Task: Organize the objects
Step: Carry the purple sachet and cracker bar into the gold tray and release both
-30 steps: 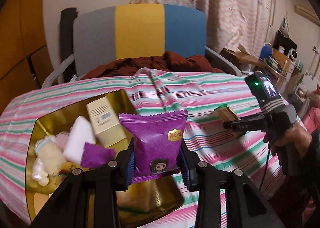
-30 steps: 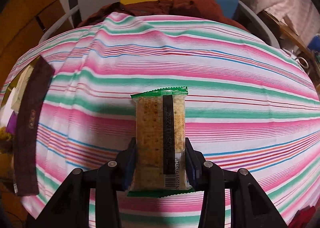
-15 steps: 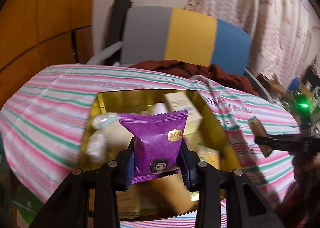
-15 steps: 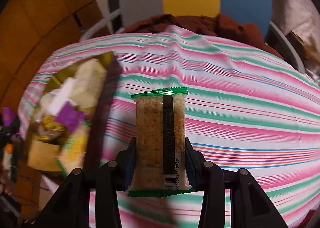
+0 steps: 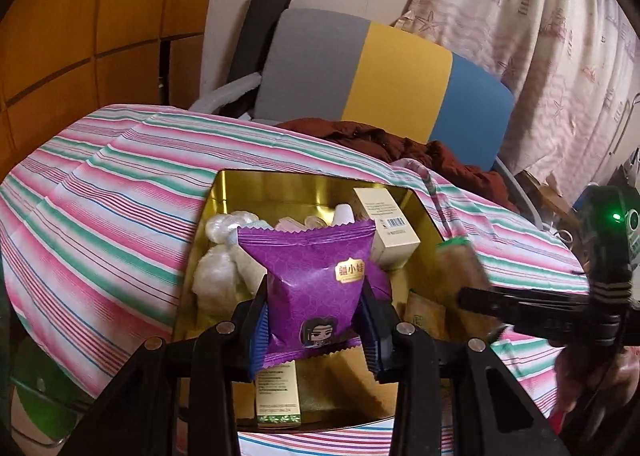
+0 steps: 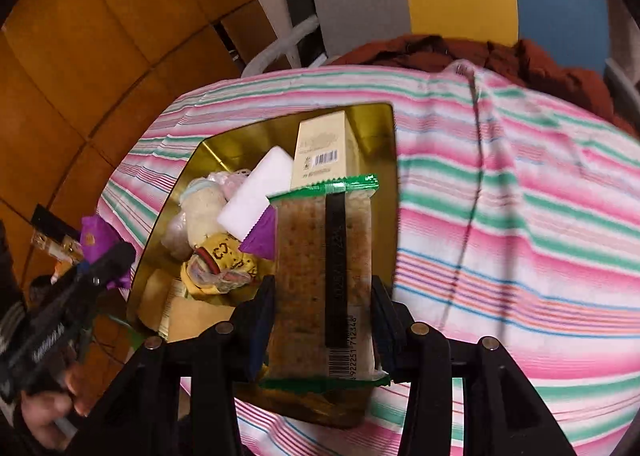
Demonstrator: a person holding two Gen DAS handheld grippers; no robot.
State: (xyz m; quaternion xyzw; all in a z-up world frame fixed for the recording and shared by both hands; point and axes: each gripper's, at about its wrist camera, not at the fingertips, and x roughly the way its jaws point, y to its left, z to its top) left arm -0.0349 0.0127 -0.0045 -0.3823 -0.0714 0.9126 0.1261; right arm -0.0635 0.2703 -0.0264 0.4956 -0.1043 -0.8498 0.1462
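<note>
My left gripper (image 5: 314, 330) is shut on a purple snack packet (image 5: 312, 280), held above the gold tin (image 5: 280, 186) on the striped tablecloth. My right gripper (image 6: 322, 326) is shut on a green-edged cracker packet (image 6: 320, 268), over the tin's right side (image 6: 372, 124). In the left wrist view the right gripper (image 5: 468, 296) comes in from the right with the blurred cracker packet (image 5: 460, 264) over the tin's edge. The right wrist view shows the left gripper (image 6: 96, 260) at lower left with the purple packet (image 6: 94, 234). Inside the tin lie a cream box (image 6: 324, 148), a white block (image 6: 260, 192), pale round sweets (image 5: 218, 268) and another purple packet (image 6: 262, 236).
A grey, yellow and blue chair (image 5: 376, 84) with a dark red garment (image 5: 384, 140) stands behind the table. Orange wall panels (image 5: 80, 36) are at the left, curtains (image 5: 540, 36) at the right. Striped cloth (image 6: 520, 236) lies bare right of the tin.
Both grippers swung left toward the tin. The right gripper carried the cracker packet from bare cloth to over the tin's right side; the left still holds its purple packet above it.
</note>
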